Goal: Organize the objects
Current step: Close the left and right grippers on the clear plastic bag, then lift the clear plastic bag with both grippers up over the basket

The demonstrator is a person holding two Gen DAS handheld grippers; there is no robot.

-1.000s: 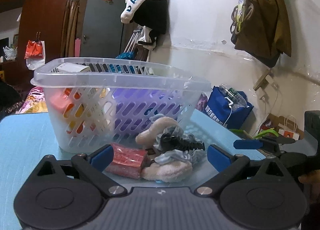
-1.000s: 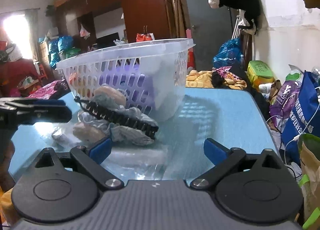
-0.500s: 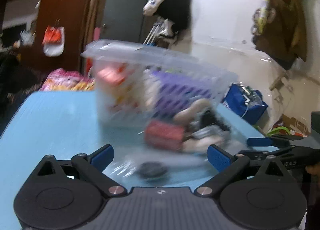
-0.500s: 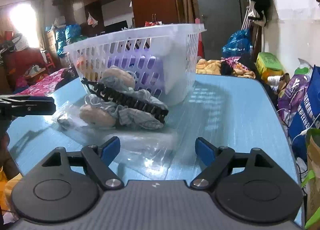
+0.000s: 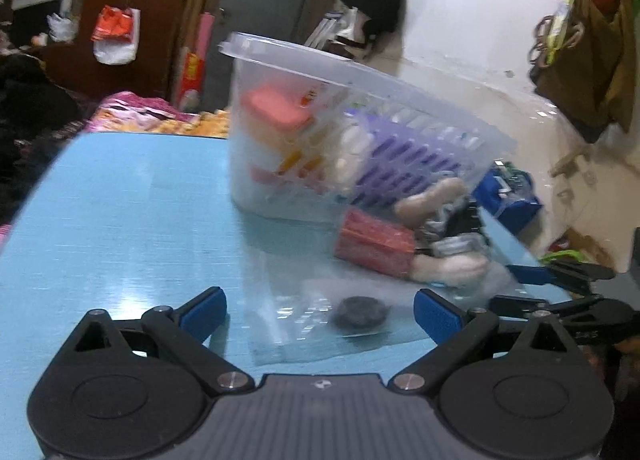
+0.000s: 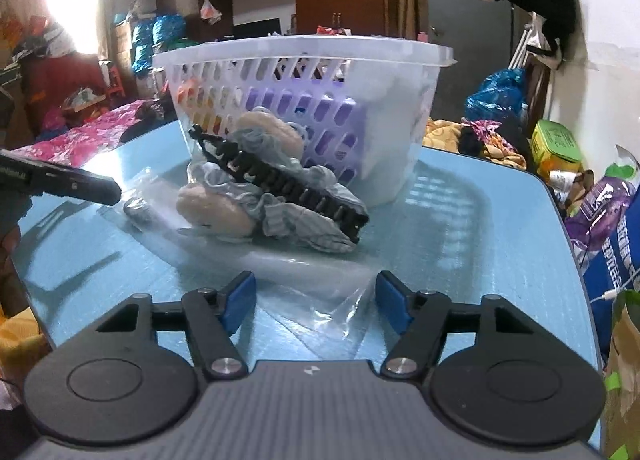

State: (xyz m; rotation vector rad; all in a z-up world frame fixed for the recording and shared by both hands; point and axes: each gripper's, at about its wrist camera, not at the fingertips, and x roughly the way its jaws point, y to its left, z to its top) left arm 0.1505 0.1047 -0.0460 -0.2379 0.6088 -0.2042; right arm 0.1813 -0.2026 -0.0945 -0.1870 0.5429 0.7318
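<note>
A clear plastic bag lies flat on the blue table in front of a white slotted basket. On the bag rest grey and beige scrunchies, a black hair claw and a red box. A dark round item sits inside the bag. My right gripper is closing, its pads either side of the bag's near edge without pressing it. My left gripper stands open low over the bag, the round item between its fingers.
The basket holds a purple slotted box, an orange-lidded tub and other items. One finger of my left gripper reaches in at the left of the right wrist view. Bags and clutter stand beyond the table's right edge.
My left gripper has slid sideways and lower, so the basket and pile now sit to its right and the round item lies between its fingers. My right gripper's jaws have narrowed around the bag's edge.
</note>
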